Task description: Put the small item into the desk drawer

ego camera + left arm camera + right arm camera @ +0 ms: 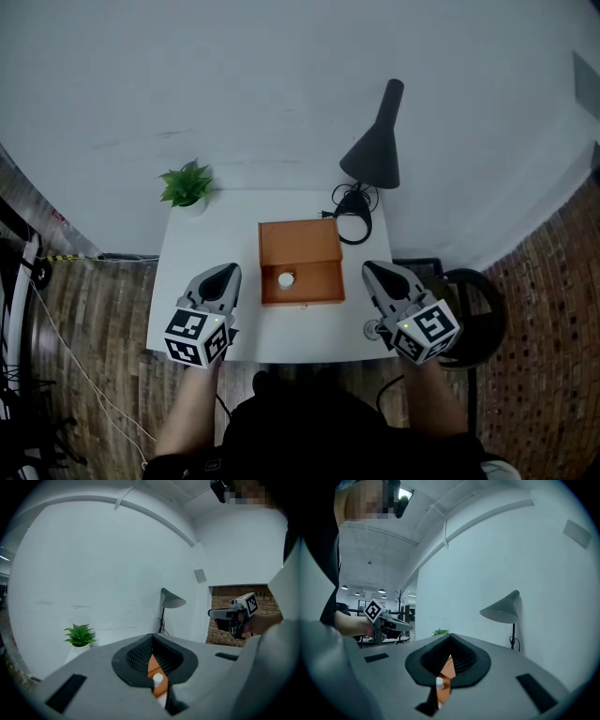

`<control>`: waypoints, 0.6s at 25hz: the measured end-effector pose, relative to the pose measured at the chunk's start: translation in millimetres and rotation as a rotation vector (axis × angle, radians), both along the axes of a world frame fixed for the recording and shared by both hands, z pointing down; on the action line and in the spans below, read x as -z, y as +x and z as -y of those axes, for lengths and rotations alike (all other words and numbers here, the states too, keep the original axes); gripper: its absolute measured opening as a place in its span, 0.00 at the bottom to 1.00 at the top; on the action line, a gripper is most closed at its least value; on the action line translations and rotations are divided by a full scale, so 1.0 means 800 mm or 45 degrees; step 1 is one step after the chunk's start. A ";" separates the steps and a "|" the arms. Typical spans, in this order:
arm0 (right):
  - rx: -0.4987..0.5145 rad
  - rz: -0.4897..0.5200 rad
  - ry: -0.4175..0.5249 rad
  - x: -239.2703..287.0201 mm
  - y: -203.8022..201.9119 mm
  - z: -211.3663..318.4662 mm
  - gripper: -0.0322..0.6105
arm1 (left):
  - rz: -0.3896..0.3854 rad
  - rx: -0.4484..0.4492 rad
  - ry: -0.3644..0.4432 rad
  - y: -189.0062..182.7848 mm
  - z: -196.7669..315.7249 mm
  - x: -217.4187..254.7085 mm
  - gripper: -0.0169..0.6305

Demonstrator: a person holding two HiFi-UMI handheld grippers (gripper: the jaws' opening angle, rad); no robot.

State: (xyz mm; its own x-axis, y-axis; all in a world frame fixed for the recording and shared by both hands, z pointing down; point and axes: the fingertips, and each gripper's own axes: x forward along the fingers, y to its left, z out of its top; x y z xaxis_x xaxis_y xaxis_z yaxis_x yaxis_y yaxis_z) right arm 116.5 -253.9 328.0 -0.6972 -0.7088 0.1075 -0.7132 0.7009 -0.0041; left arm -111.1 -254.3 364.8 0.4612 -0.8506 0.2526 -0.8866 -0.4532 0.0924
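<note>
A small white item point(286, 279) lies inside the open drawer point(319, 283) of an orange wooden box point(298, 242) on the white desk point(211, 239). My left gripper point(229, 270) hovers just left of the drawer, shut and empty. My right gripper point(367, 267) hovers just right of it, also shut and empty. In the left gripper view the white item point(158, 678) and orange drawer point(153, 664) show through the notch below the closed jaws. The right gripper view shows the white item point(439, 683) and drawer point(448, 669) the same way.
A potted green plant point(187, 185) stands at the desk's far left corner. A dark lamp point(377, 141) with a coiled cable point(353, 220) stands at the far right. A round black stool point(476, 319) sits right of the desk. A white wall rises behind.
</note>
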 end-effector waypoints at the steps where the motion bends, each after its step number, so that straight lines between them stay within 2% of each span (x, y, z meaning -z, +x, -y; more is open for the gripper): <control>1: -0.001 0.001 0.000 0.000 0.000 0.000 0.05 | 0.000 -0.002 -0.002 0.000 0.000 -0.001 0.04; 15: -0.001 0.008 -0.030 -0.008 -0.001 0.003 0.05 | -0.002 -0.009 -0.020 0.002 0.002 -0.007 0.04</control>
State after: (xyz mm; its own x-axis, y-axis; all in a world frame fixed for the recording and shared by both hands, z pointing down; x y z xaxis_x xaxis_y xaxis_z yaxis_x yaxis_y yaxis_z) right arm 115.4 -256.7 334.4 -0.6975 -0.7065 0.1199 -0.7135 0.7002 -0.0248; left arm -109.3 -256.1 370.8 0.4676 -0.8432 0.2651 -0.8832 -0.4580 0.1010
